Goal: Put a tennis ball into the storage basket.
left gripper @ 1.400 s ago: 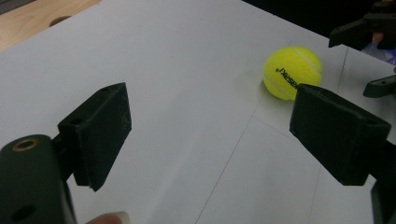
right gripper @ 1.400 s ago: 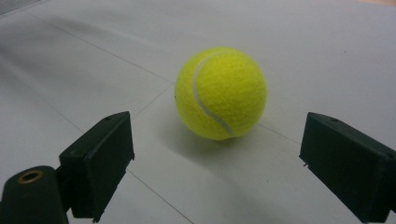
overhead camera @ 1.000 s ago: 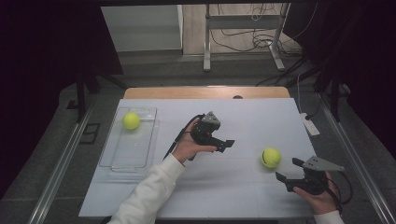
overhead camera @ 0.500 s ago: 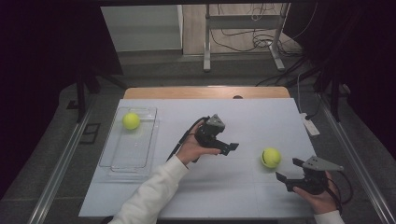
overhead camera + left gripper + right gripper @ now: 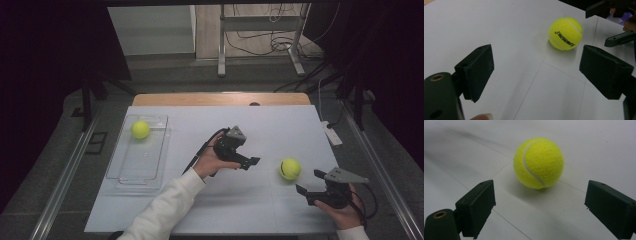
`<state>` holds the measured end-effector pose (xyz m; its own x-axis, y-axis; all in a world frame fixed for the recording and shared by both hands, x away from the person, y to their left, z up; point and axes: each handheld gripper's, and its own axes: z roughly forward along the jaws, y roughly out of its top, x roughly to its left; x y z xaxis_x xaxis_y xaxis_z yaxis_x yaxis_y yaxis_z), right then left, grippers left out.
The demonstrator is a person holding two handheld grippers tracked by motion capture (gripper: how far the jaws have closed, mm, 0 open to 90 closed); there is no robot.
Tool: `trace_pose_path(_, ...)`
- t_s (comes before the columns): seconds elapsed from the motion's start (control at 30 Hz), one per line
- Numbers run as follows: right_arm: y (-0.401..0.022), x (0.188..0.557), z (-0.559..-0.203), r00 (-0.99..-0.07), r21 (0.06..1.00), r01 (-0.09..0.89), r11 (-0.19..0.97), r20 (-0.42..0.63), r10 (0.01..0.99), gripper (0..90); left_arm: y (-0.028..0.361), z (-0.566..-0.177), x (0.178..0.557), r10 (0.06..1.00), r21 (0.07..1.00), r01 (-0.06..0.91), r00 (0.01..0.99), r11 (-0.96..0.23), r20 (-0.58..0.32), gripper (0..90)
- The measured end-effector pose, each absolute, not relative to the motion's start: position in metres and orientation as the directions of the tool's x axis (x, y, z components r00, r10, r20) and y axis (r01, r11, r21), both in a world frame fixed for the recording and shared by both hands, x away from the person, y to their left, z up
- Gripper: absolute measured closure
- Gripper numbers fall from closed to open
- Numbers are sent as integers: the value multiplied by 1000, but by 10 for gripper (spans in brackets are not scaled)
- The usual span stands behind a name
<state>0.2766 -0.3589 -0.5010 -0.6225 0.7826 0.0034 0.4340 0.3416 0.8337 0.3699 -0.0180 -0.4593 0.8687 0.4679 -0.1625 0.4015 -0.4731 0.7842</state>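
High view: white table (image 5: 260, 125), dark room; left gripper (image 5: 251, 162), right gripper (image 5: 306, 182) agape, empty.

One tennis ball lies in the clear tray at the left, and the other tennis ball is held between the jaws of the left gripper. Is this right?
Not quite. The second tennis ball is not held: the left gripper view shows it resting on the table, ahead of the open left gripper. The first tennis ball does lie in the clear tray.

Left tongs (image 5: 252, 161) and right tongs (image 5: 308, 182) both gape, facing each other
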Motion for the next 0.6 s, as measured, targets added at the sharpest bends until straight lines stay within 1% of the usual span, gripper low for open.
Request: trace_pose_path(0.6, -359, 277, -501, -622, 834, 434, 340, 4, 783, 100, -31, -465, 369, 451, 779, 400, 876, -482, -171, 132)
